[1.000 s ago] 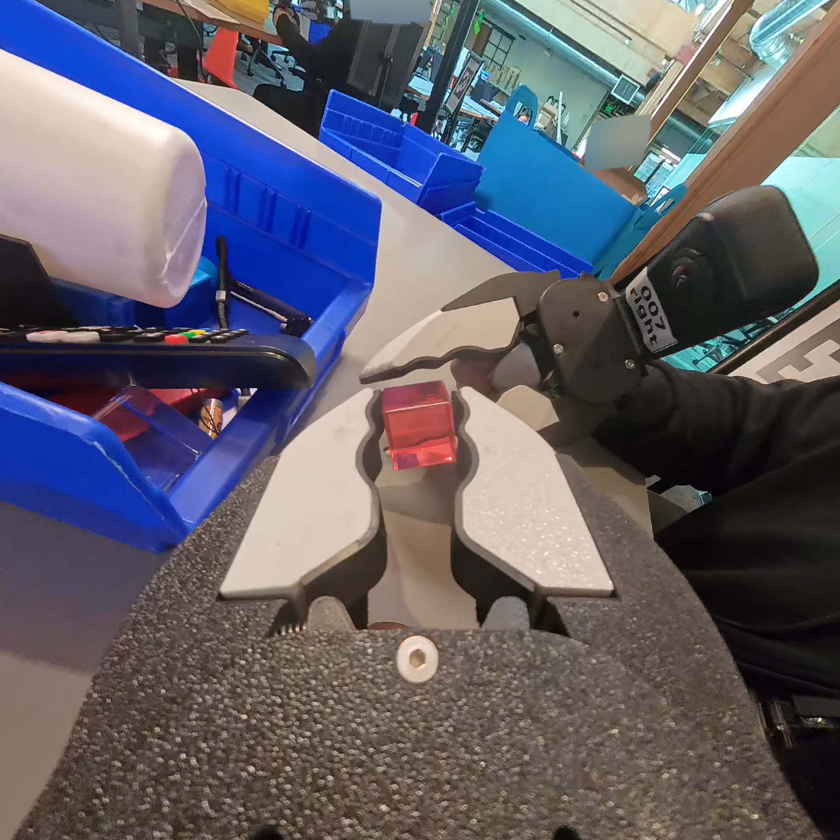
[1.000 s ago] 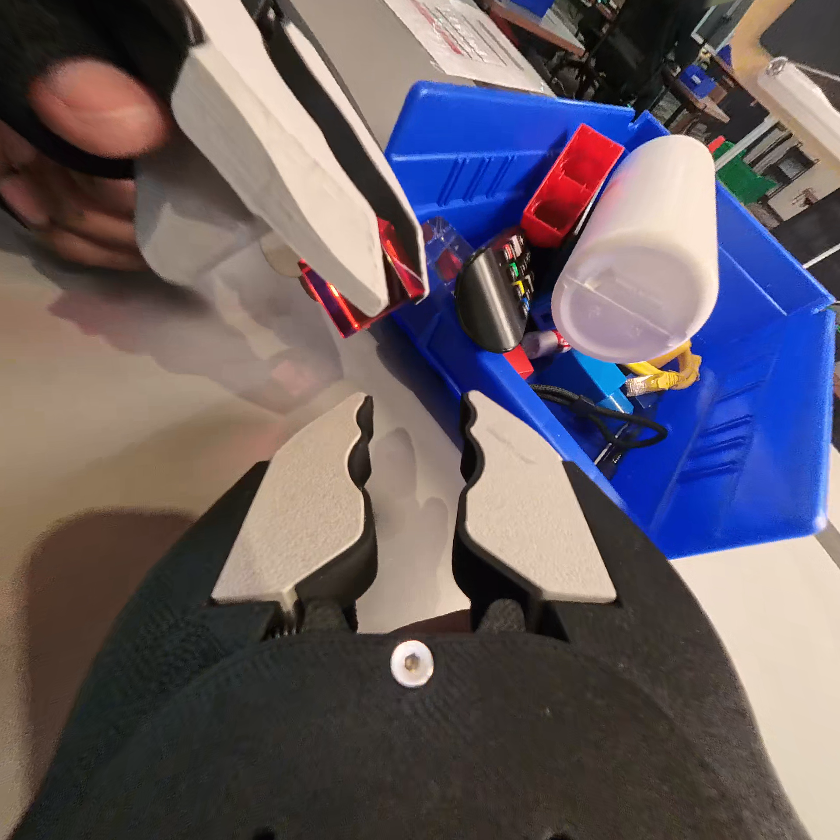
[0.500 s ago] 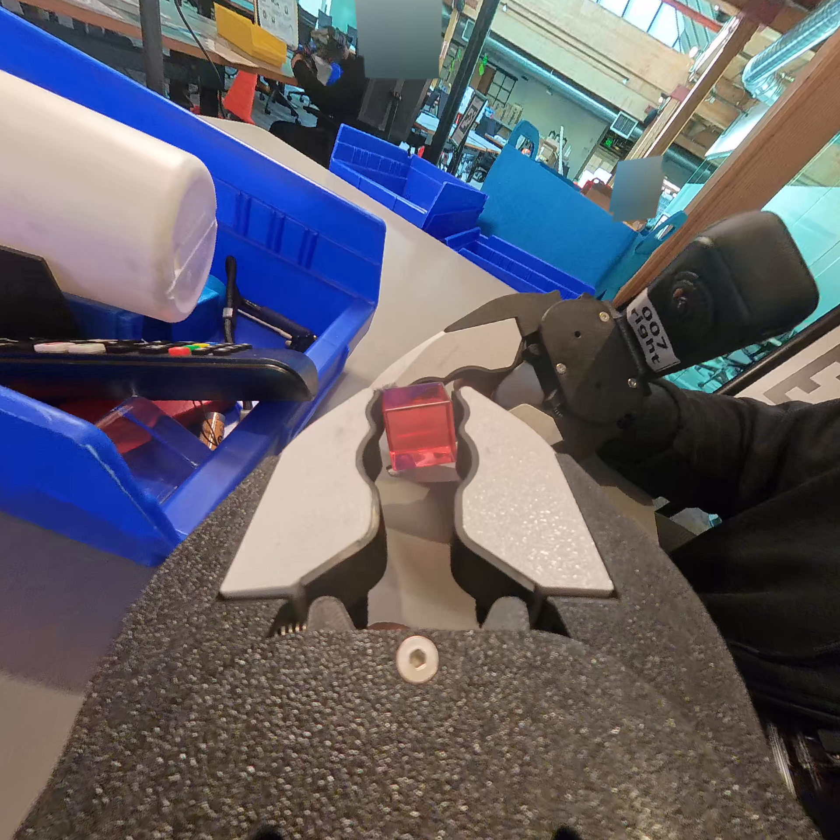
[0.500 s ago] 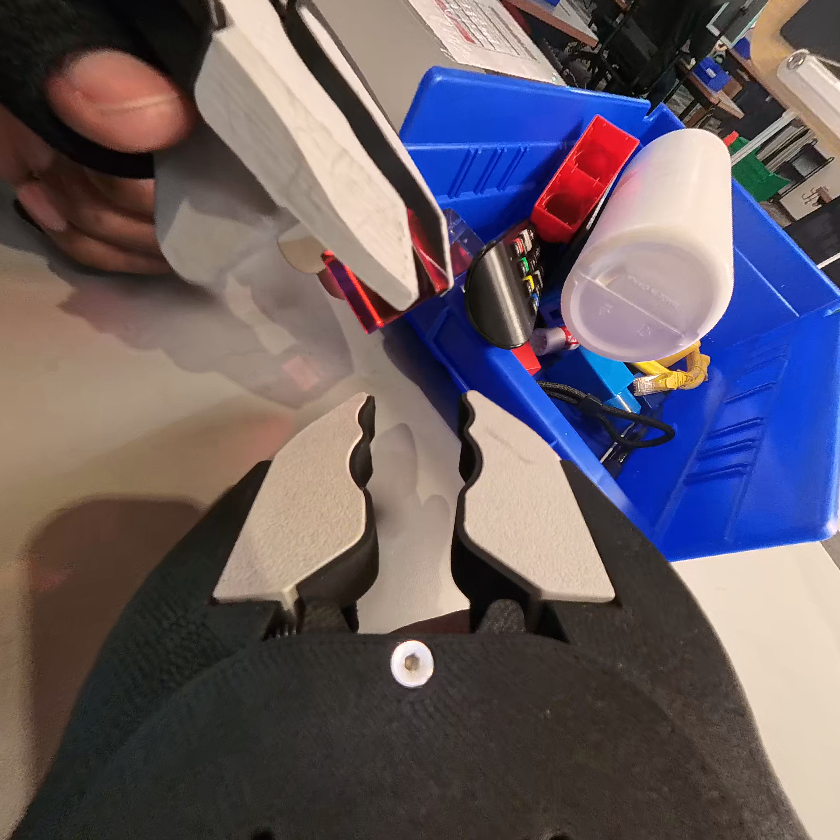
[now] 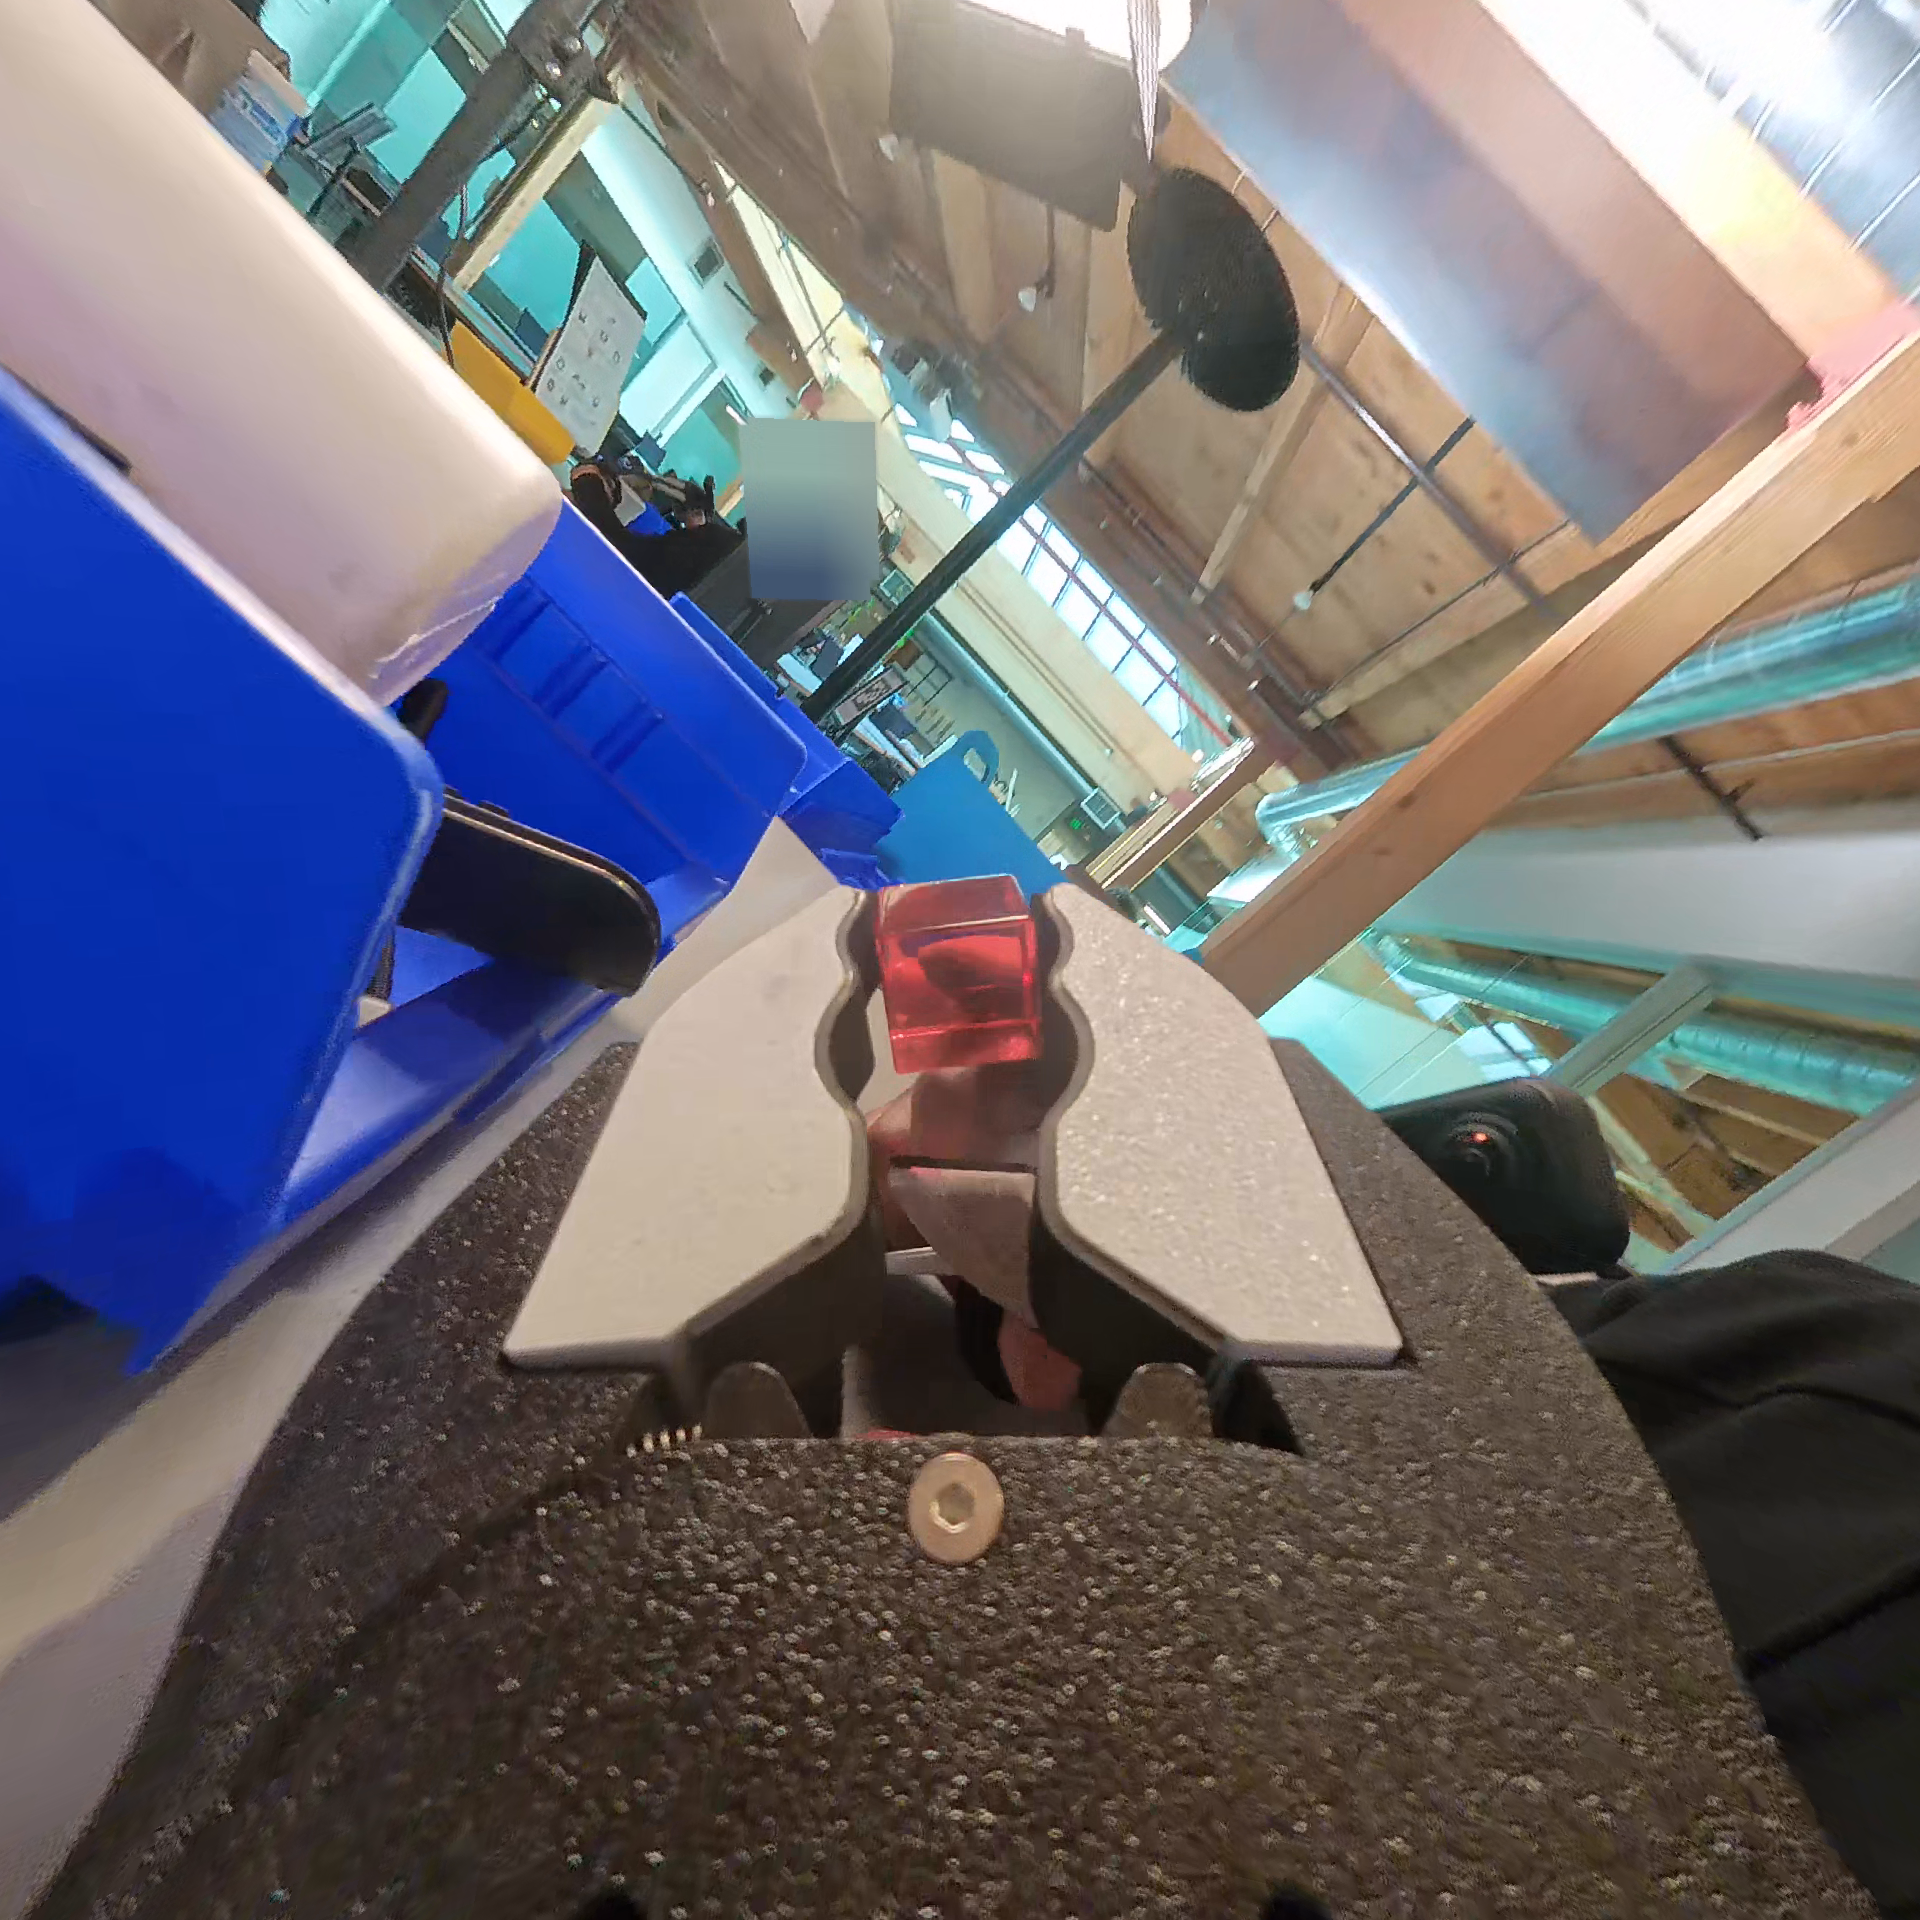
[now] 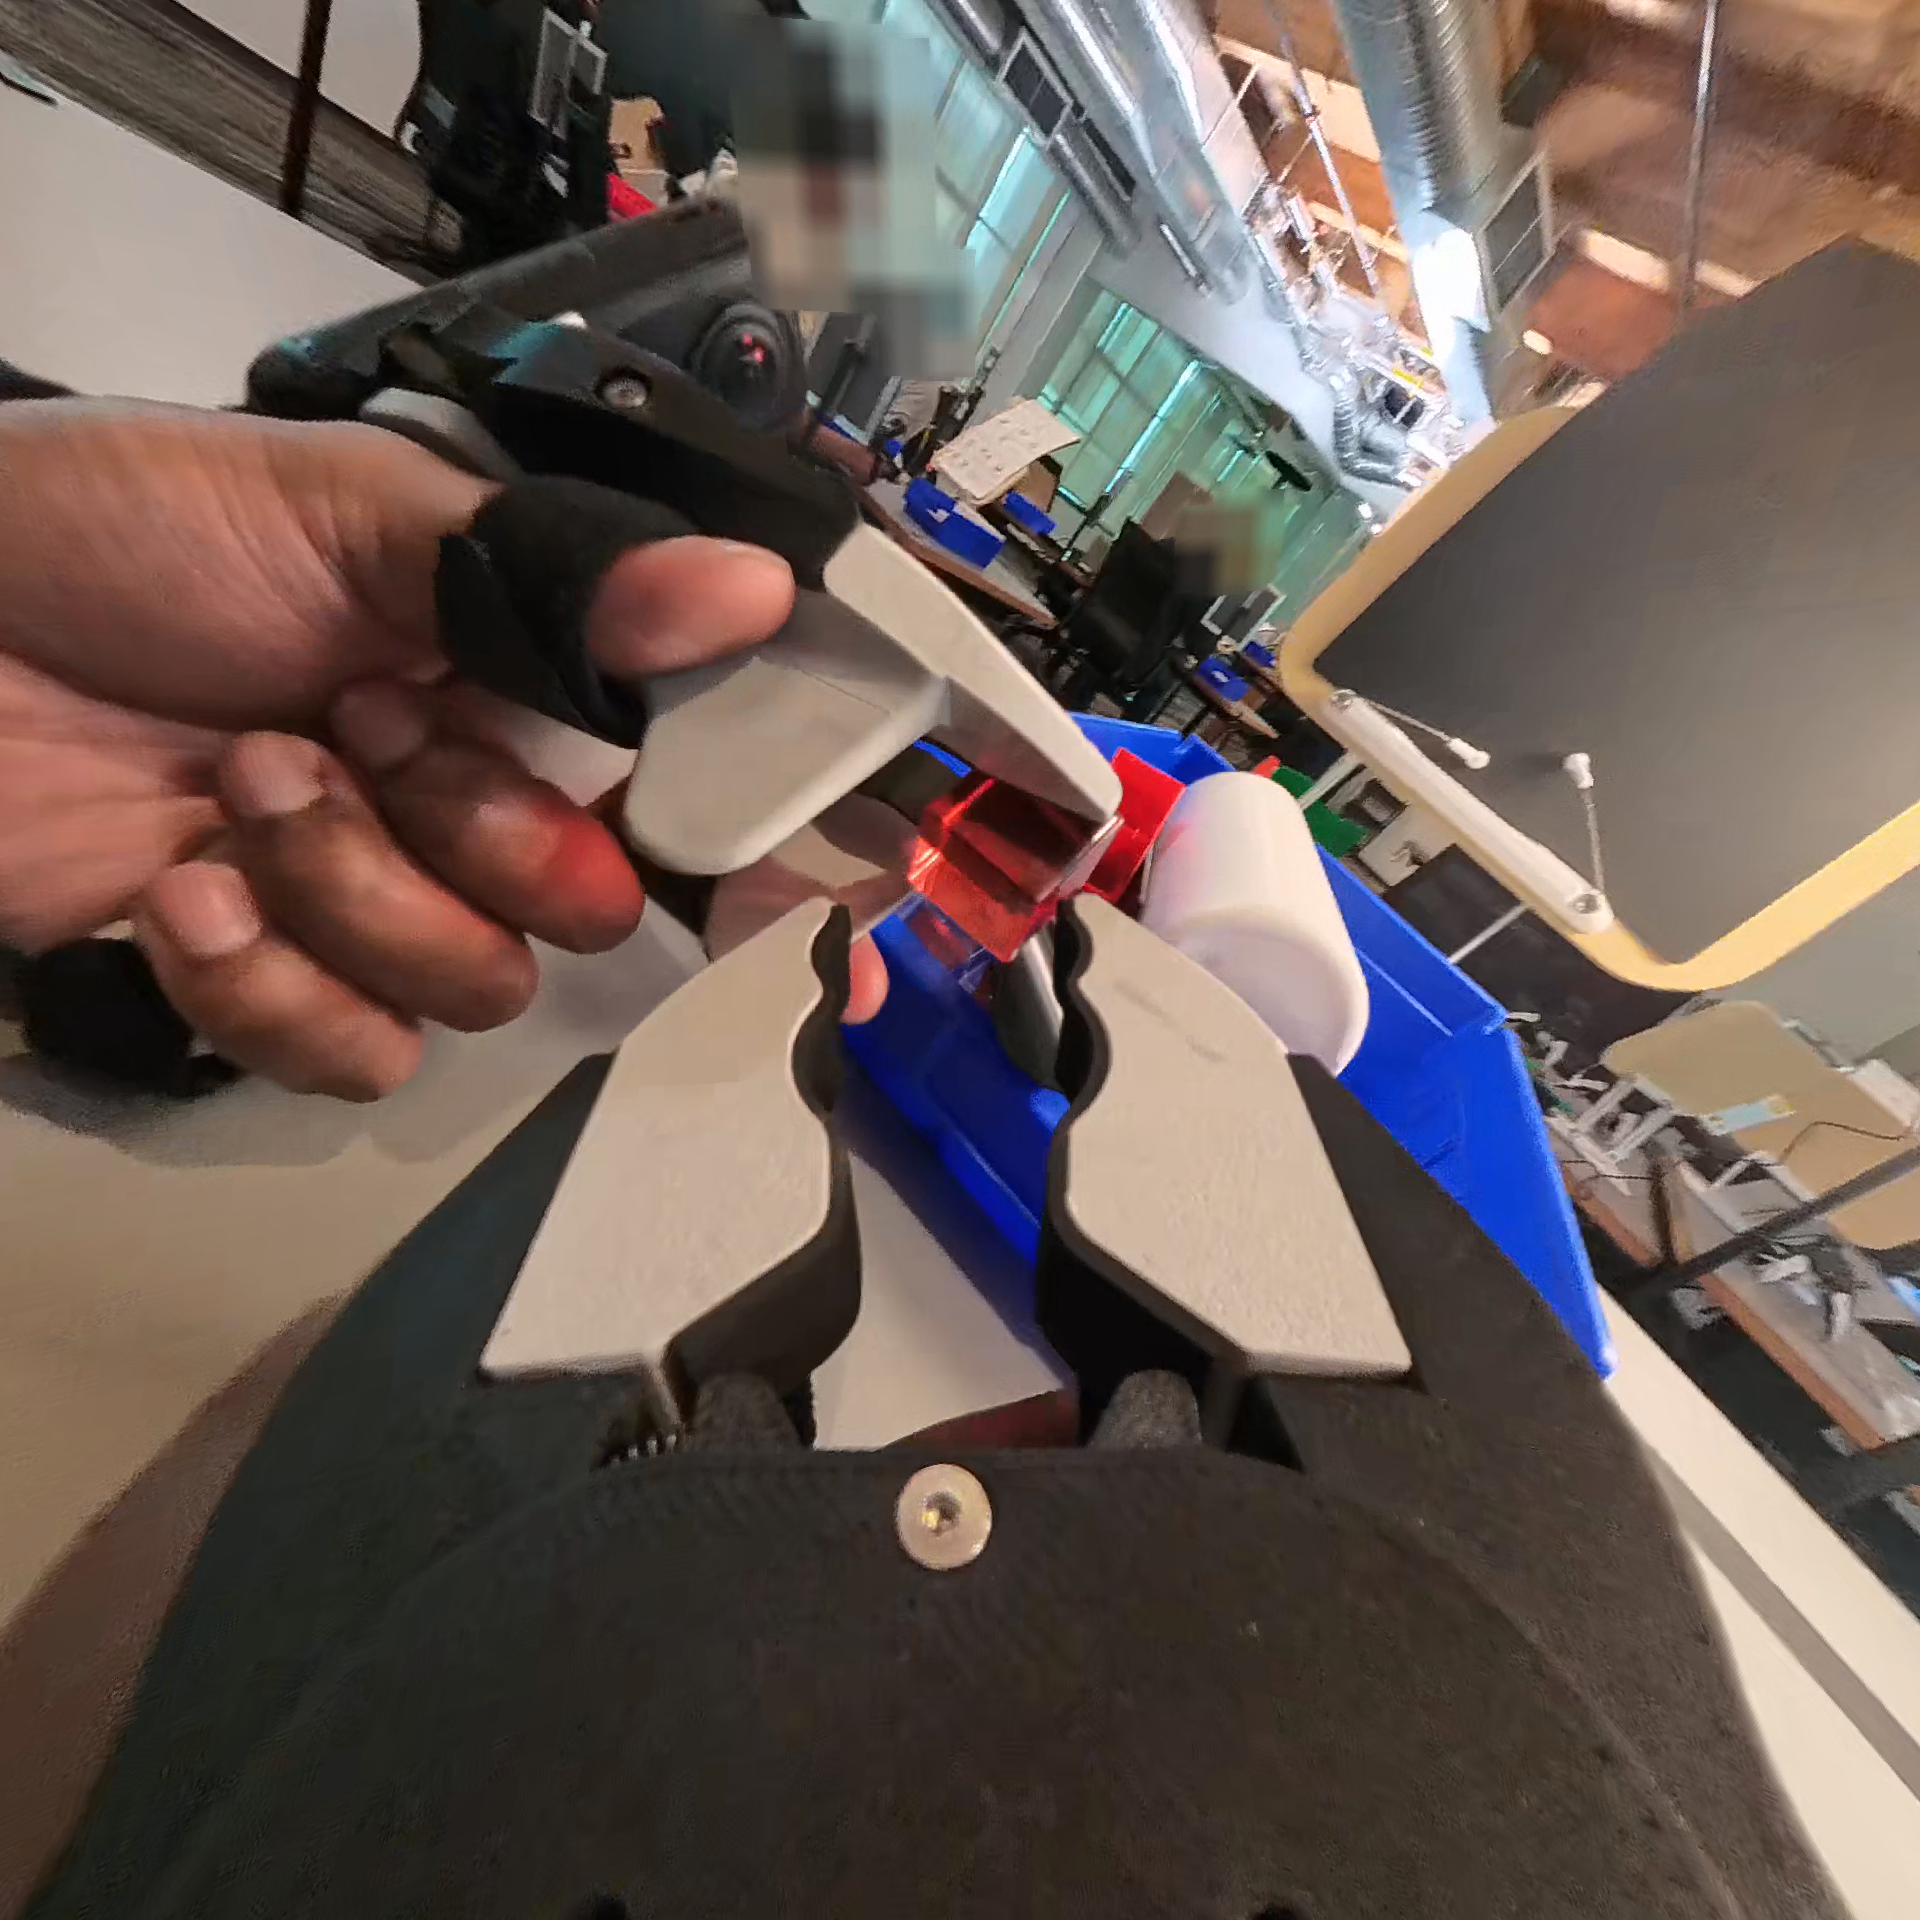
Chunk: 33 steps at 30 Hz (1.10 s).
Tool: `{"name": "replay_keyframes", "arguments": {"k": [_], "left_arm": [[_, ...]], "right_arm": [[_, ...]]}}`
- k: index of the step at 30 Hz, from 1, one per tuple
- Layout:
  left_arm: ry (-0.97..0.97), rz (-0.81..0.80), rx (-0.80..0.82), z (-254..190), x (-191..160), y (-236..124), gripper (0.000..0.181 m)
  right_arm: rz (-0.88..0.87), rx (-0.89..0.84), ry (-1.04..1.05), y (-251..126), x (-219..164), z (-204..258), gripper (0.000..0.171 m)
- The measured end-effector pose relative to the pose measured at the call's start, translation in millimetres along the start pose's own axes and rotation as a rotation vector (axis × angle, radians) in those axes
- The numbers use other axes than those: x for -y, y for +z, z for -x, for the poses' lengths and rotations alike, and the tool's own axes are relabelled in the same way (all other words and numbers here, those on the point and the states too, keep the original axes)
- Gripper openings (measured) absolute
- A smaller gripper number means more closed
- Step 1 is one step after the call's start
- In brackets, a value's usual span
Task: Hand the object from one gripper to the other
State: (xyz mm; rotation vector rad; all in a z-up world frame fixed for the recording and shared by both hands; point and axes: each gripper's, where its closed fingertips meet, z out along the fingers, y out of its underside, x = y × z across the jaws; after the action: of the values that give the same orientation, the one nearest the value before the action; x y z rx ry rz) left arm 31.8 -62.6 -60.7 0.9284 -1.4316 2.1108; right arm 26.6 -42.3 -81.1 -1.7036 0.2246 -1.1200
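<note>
A clear red cube [image 5: 956,971] is clamped between the fingertips of my left gripper [image 5: 954,935], which is shut on it and tilted upward. In the right wrist view the cube [image 6: 997,862] hangs from the left gripper's upper finger [image 6: 935,665], which a person's hand [image 6: 312,727] holds. My right gripper [image 6: 951,930] is open. Its tips sit just below the cube, and the cube's lower corner dips between them. The right gripper's black body [image 5: 1496,1143] shows below and to the right in the left wrist view.
A blue bin [image 6: 1455,1091] stands right behind the cube, with a white cylinder [image 6: 1247,914] and a red box [image 6: 1143,800] in it. In the left wrist view the bin [image 5: 208,831] and a black remote [image 5: 540,904] are close on the left. A grey table [image 6: 156,1195] lies below.
Both grippers have tilted upward. The left gripper has lifted the cube. The right gripper has closed in, so the cube now sits at its open tips. The left grip is unchanged.
</note>
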Motion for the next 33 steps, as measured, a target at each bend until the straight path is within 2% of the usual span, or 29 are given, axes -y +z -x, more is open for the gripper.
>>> {"name": "replay_keyframes", "arguments": {"k": [6, 11, 14, 19, 21, 25, 28, 30, 33], "left_arm": [[-0.047, 0.056, -0.018, -3, -14, 5, 0.028], [0.06, 0.159, -0.001, -5, -21, 5, 0.029], [0.282, 0.247, 0.089, -1, -19, 2, 0.036], [0.908, 0.335, 0.393, 17, -2, -9, 0.046], [1.054, 0.338, 0.46, 17, -1, -9, 0.045], [1.081, 0.417, 0.445, 16, -24, -4, 0.044], [1.065, 0.477, 0.469, 25, -36, -4, 0.043], [1.065, 0.479, 0.493, 29, -36, -6, 0.034], [1.041, 0.466, 0.47, 27, -33, -7, 0.029]], "right_arm": [[-0.026, -0.073, 0.002, 3, 5, -10, 0.033], [-0.03, -0.056, -0.048, -1, 4, -12, 0.029], [0.007, -0.085, -0.124, -2, 0, -16, 0.029], [0.126, -0.152, -0.243, -1, -16, -25, 0.029], [0.186, -0.169, -0.31, 0, -23, -23, 0.029], [0.278, -0.173, -0.42, 4, -32, -15, 0.029], [0.253, -0.161, -0.485, 4, -26, -6, 0.029], [0.241, -0.152, -0.512, 3, -24, 0, 0.027], [0.211, -0.133, -0.476, 2, -21, 2, 0.028]]}}
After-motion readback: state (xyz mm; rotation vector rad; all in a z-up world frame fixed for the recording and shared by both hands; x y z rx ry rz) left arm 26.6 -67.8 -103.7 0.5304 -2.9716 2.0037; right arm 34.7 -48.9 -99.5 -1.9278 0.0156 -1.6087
